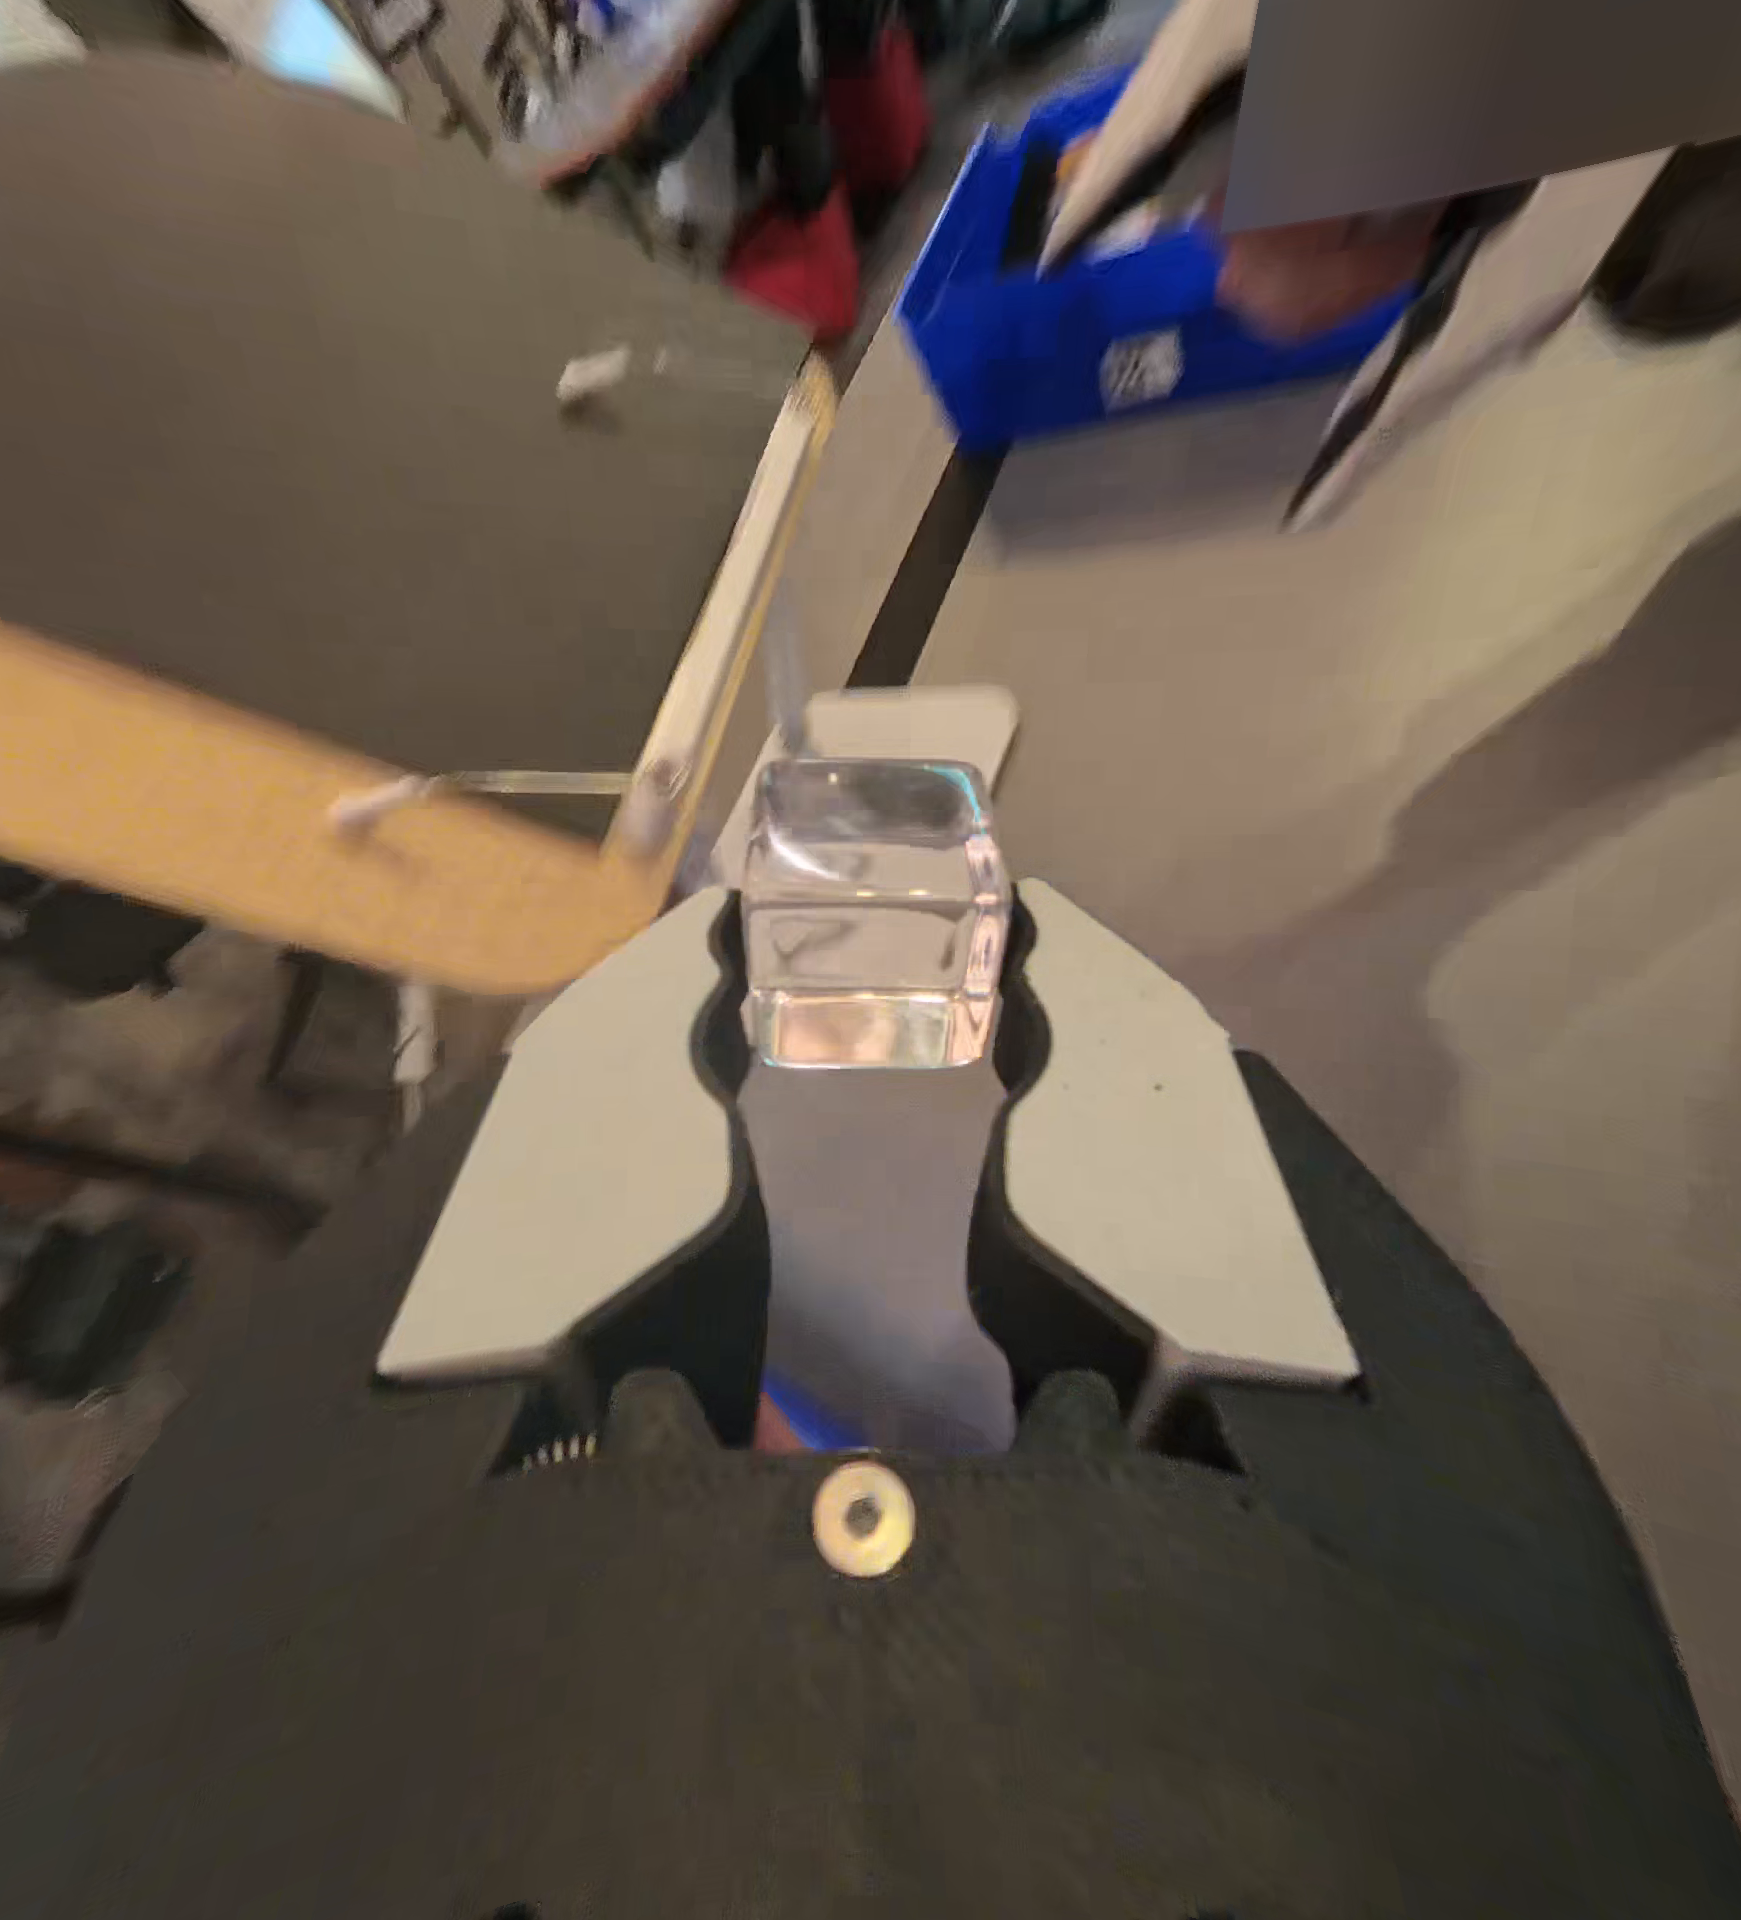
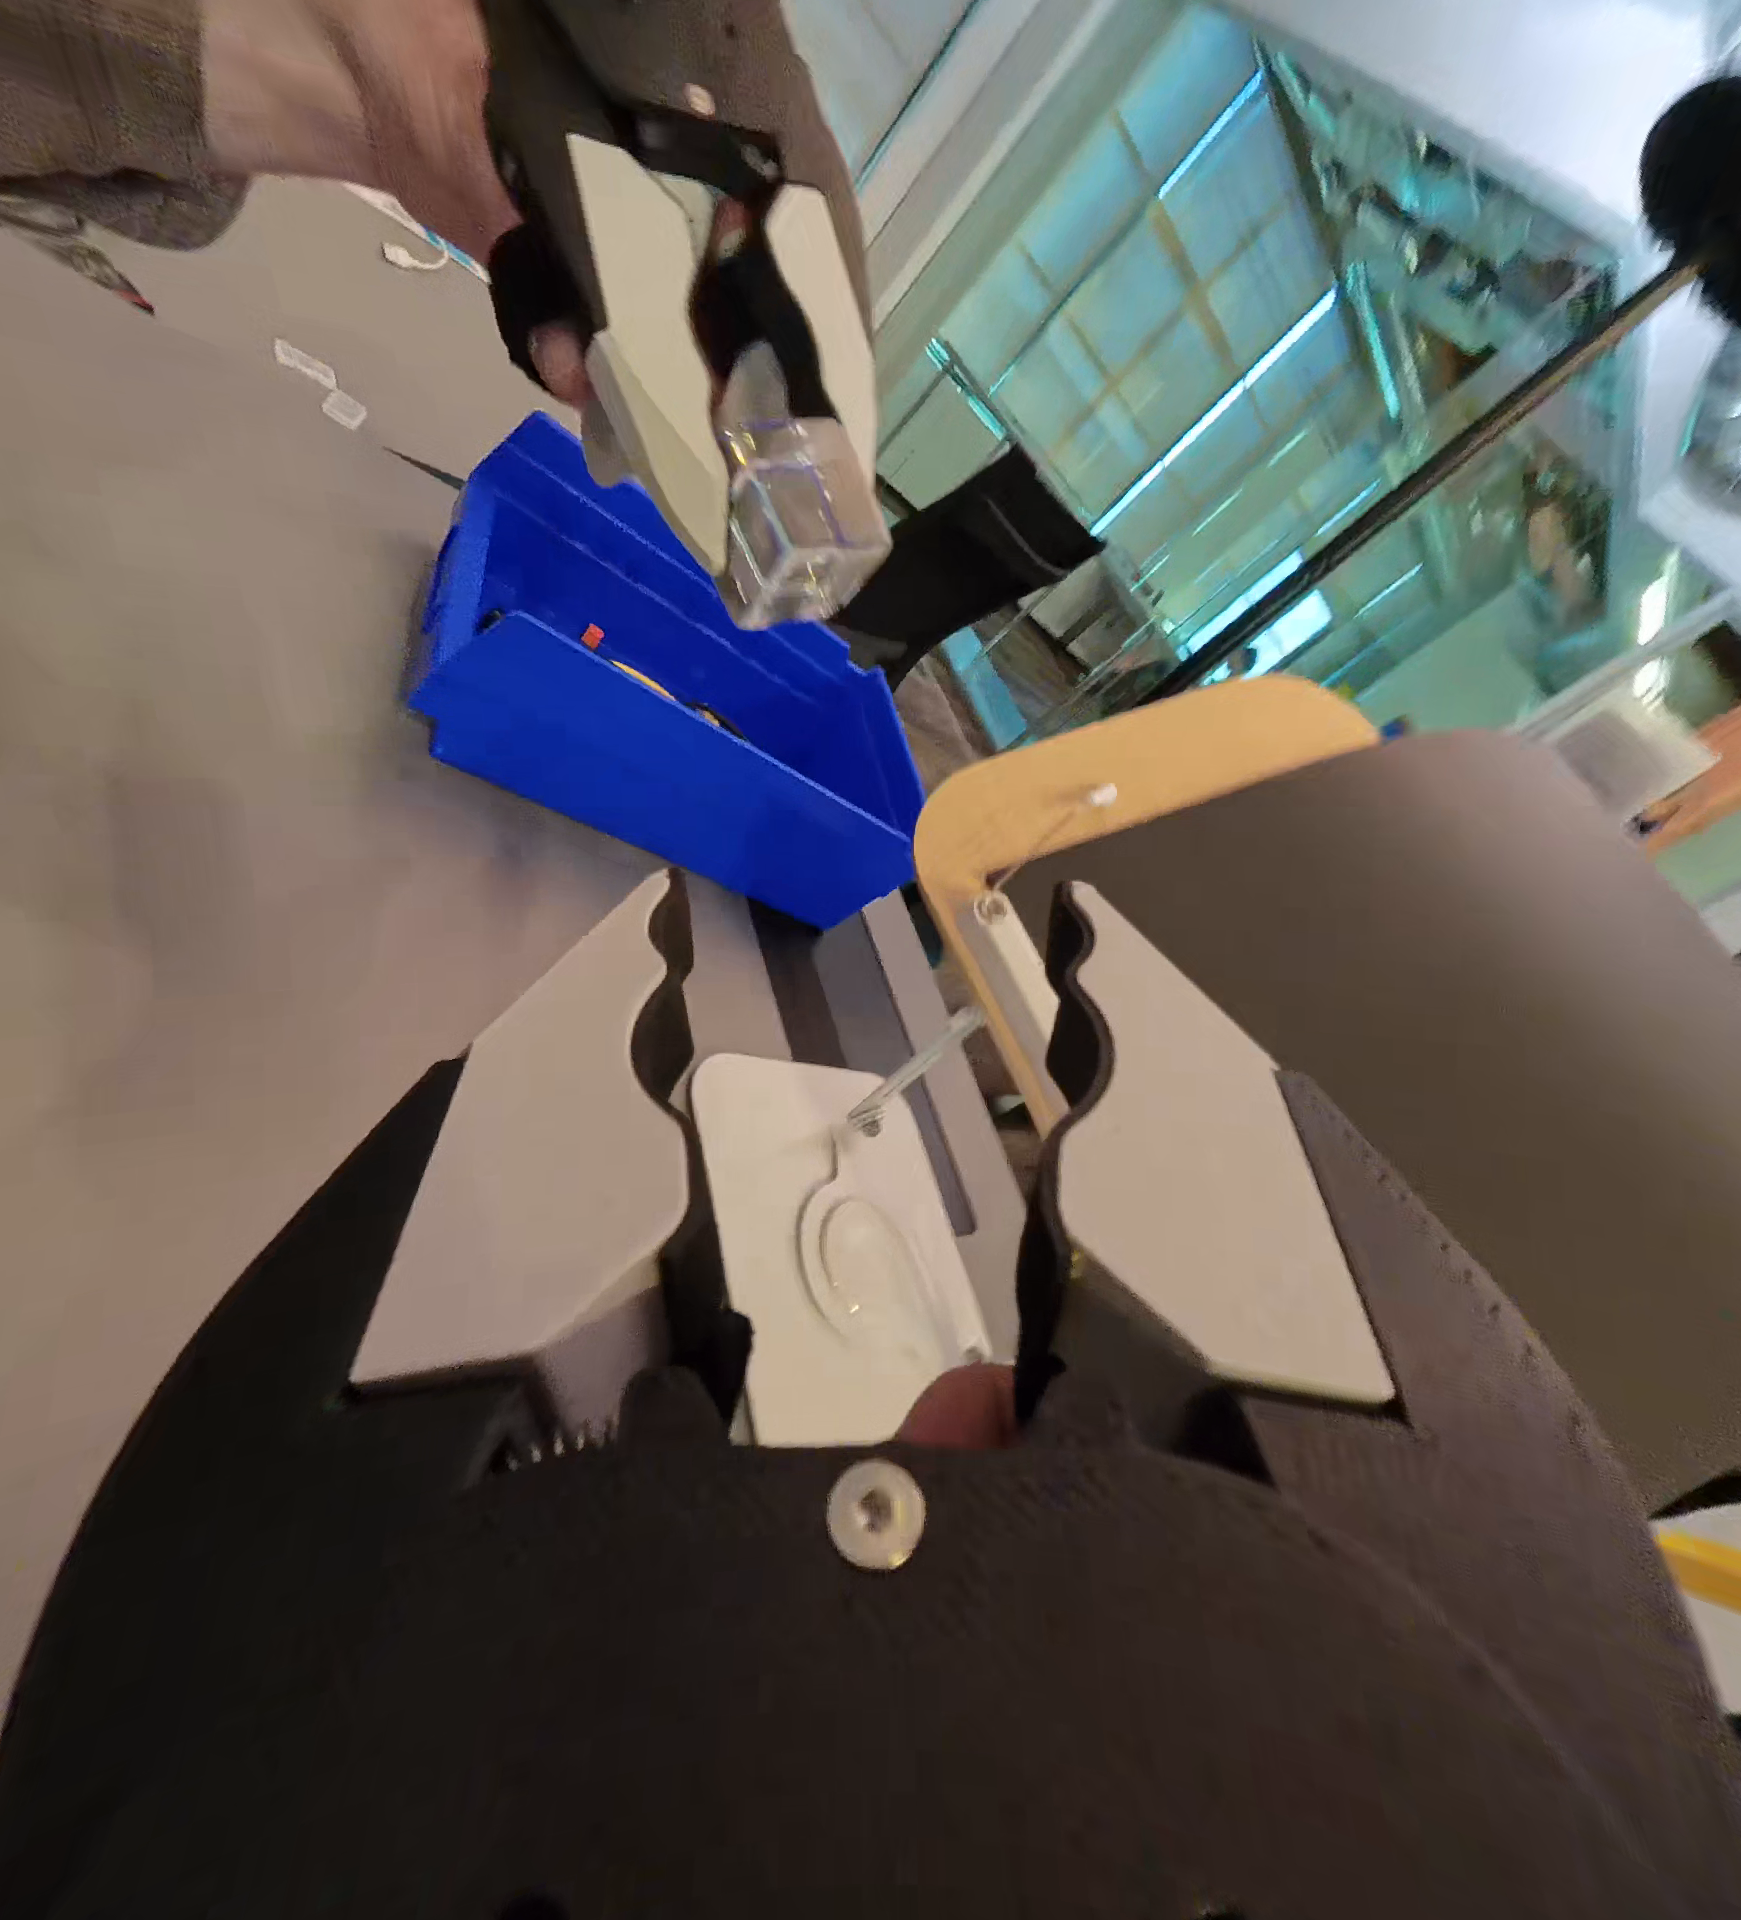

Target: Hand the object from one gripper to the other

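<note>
A clear transparent block point(image 1: 871, 914) sits clamped between the tips of my left gripper point(image 1: 871, 909), which is shut on it and held in the air above the grey table. In the right wrist view the same block point(image 2: 804, 535) shows at the top, held by the left gripper point(image 2: 788, 499) in a person's hand. My right gripper point(image 2: 866, 914) is open and empty, below and apart from the block, over the table's edge.
A blue plastic bin point(image 2: 658, 717) with small items stands on the grey table point(image 2: 170, 675); it also shows in the left wrist view point(image 1: 1105, 332). A dark chair back with a wooden rim point(image 2: 1365, 935) and a white plate point(image 2: 835, 1247) lie near the right gripper. Glass walls stand behind. My right fingertips sit around 12 cm from my left ones.
</note>
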`<state>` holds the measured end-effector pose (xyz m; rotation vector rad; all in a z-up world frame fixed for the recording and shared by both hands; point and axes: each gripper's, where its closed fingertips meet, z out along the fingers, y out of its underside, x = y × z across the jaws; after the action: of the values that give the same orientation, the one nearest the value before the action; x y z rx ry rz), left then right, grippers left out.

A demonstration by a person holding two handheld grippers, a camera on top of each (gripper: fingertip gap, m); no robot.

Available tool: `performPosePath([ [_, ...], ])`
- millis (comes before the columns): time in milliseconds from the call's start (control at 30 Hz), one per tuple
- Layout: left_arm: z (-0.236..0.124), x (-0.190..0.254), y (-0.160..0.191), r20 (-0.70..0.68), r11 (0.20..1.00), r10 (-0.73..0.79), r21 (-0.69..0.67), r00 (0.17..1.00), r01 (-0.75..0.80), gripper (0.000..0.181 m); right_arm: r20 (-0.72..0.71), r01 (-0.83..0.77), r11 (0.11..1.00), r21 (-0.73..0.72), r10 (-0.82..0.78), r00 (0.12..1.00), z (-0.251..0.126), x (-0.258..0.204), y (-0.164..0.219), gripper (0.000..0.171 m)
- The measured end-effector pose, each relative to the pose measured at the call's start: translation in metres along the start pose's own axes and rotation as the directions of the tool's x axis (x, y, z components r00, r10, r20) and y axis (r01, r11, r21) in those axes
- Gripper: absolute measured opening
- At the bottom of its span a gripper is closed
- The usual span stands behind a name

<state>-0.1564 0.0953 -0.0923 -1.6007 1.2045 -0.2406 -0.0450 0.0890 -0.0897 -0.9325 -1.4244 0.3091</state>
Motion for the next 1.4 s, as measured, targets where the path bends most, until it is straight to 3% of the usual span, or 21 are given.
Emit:
performPosePath([
  [167, 0.031, 0.046, -0.046, -0.255, 0.946, -0.201, 0.199, 0.946, 0.254, 0.045, -0.07, 0.33, 0.944, 0.013, -0.328, 0.942, 0.006, -0.02, -0.012, 0.069],
  [333, 0.051, 0.079, -0.04, -0.516, 0.883, -0.313, 0.151, 0.798, 0.444, 0.045, -0.048, 0.422, 0.906, 0.042, -0.42, 0.906, 0.009, -0.035, -0.011, 0.071],
  [633, 0.064, 0.109, -0.041, -0.671, 0.836, -0.334, 0.113, 0.662, 0.537, 0.044, -0.003, 0.495, 0.867, 0.051, -0.496, 0.868, 0.018, -0.058, -0.002, 0.044],
  [900, 0.063, 0.113, -0.048, -0.725, 0.791, -0.341, 0.123, 0.598, 0.599, 0.044, 0.022, 0.433, 0.899, 0.066, -0.435, 0.9, 0.013, -0.058, -0.006, 0.042],
  [1067, 0.058, 0.084, -0.057, -0.525, 0.82, -0.28, 0.304, 0.804, 0.485, 0.054, 0.055, 0.216, 0.974, 0.068, -0.22, 0.974, 0.01, -0.042, -0.001, 0.041],
  [1200, 0.049, 0.056, -0.055, -0.167, 0.914, -0.094, 0.377, 0.981, 0.152, 0.056, 0.142, -0.107, 0.991, 0.074, 0.096, 0.985, 0.008, -0.028, 0.009, 0.042],
  [1300, 0.049, 0.053, -0.053, 0.026, 0.944, 0.076, 0.321, 0.997, -0.081, 0.066, 0.246, -0.328, 0.943, 0.054, 0.306, 0.92, 0.006, -0.027, 0.017, 0.042],
  [1400, 0.057, 0.059, -0.058, 0.164, 0.924, 0.245, 0.258, 0.955, -0.282, 0.071, 0.343, -0.497, 0.866, 0.052, 0.452, 0.824, 0.004, -0.03, 0.017, 0.042],
])
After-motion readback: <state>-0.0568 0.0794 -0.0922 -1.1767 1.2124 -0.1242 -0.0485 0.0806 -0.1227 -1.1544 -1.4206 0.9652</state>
